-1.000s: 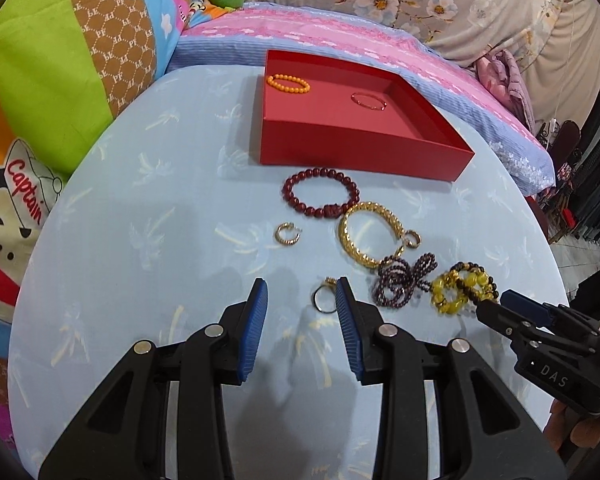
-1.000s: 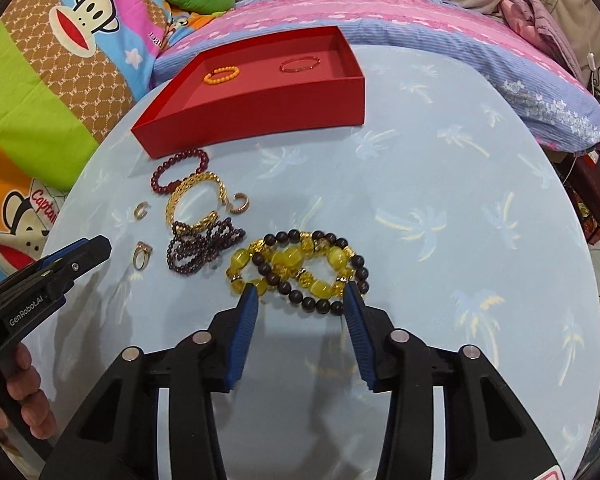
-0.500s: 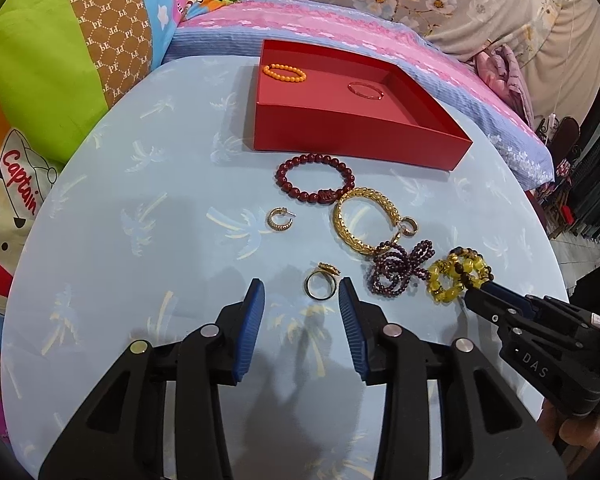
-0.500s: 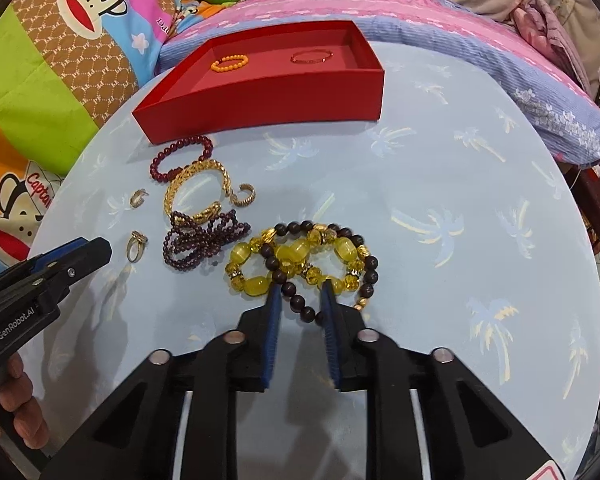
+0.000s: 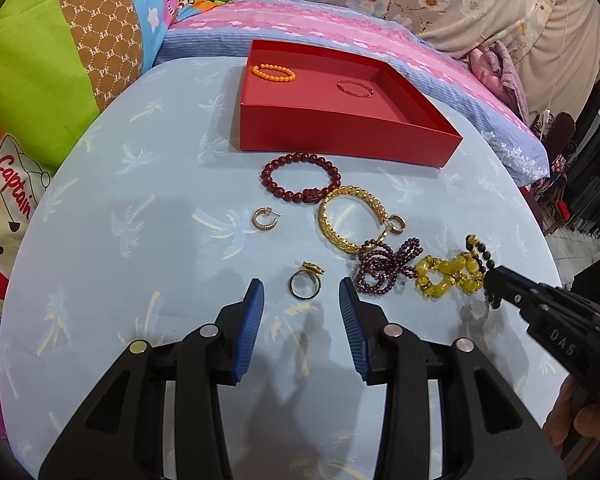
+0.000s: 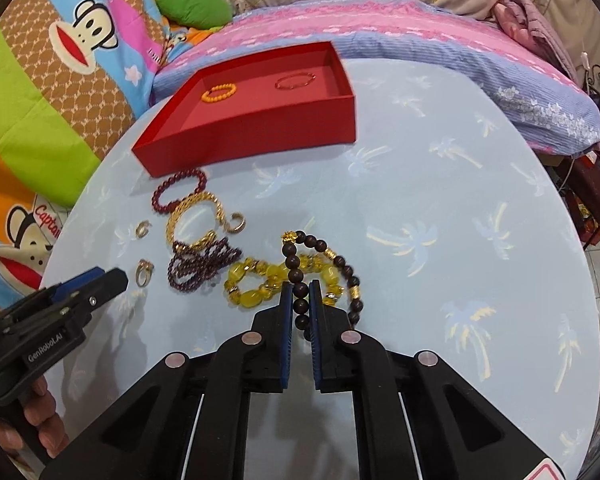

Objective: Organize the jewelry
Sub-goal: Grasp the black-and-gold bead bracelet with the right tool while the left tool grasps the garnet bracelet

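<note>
The right gripper (image 6: 301, 304) is closed on the dark bead bracelet (image 6: 300, 276), pinching only one strand between its two blue pads, so the rest of the loop can hang free when it is lifted. Part of this bracelet lies over the yellow bead bracelet (image 6: 260, 280), just ahead and to the left of the gripper, so I think a slow lift is needed to avoid dragging it. The red tray (image 6: 260, 128) stands far ahead and a little to the left, already holding an orange bracelet (image 6: 219, 92) and a thin red bangle (image 6: 295, 80); it is probably the place for every piece. The left gripper (image 5: 302, 300) is wide open with the gold ring (image 5: 305, 285) on the counter (image 5: 140, 220) between its fingertips, well placed for closing on it
</note>
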The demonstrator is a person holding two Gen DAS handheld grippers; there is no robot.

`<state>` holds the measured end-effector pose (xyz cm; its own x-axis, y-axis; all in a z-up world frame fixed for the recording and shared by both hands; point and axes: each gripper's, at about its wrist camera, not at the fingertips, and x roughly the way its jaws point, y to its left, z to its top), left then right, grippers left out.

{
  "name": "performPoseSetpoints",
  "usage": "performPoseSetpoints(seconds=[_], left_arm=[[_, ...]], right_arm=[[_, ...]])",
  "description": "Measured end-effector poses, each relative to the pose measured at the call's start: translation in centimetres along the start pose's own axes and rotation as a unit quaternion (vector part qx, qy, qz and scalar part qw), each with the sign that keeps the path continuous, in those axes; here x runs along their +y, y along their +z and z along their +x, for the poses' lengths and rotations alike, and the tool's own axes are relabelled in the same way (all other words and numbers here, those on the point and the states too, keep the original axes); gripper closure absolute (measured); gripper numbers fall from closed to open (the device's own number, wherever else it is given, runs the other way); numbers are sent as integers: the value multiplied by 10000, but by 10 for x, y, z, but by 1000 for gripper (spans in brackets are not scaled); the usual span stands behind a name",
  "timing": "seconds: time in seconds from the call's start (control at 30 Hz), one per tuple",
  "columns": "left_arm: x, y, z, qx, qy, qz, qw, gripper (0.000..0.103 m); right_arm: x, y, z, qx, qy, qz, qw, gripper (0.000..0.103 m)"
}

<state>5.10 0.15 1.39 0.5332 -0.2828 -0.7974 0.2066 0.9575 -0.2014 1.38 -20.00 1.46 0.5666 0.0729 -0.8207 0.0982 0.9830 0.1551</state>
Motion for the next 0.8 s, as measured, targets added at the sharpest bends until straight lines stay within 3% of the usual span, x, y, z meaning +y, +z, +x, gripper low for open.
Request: performPoseSetpoints(seconds=[0.33,0.7,0.8], left_arm=[[-22,2,1,0,-188,213,9996,66],[-45,15,31,231,-497,322,9980,67],[-44,16,40,318,-533,273,9977,72]], right_arm=[[-32,-3,0,39,-213,380,9990,95],[-31,-3,2,42,-93,414,9991,95],[-32,-2,3,44,-78,433,9990,95]])
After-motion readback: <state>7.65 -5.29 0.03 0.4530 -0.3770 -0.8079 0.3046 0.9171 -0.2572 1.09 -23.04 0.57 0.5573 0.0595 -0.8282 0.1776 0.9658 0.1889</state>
